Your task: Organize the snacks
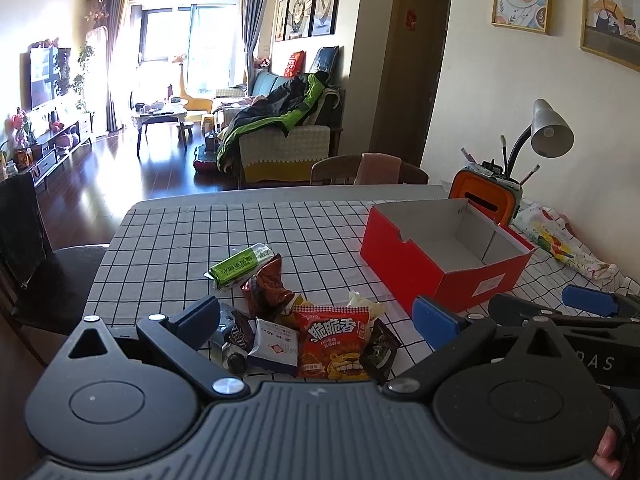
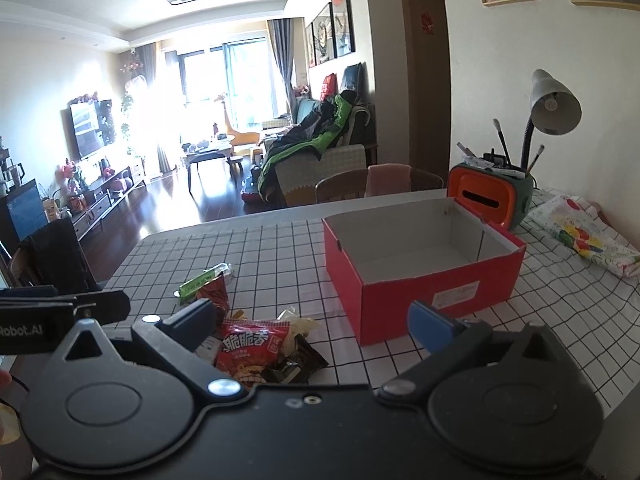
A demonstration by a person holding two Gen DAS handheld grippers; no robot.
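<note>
Nearby, open red box (image 2: 420,280), inside bare; snack pile (image 1: 312,332) beside it; both hand-held grippers (image 1: 316,320) (image 2: 308,324) spread.

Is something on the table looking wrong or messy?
Yes: the snack packets lie in a loose, overlapping heap on the checked tablecloth, while the red box beside them is open and empty. Nothing looks spilled.

Both wrist cams low, side-by-side, facing fwd; share red box (image 1: 444,256) (image 2: 420,276), snacks.

Blown-out window (image 1: 176,44) glare (backlit), fisheye-bent edges, sharp foreground
</note>
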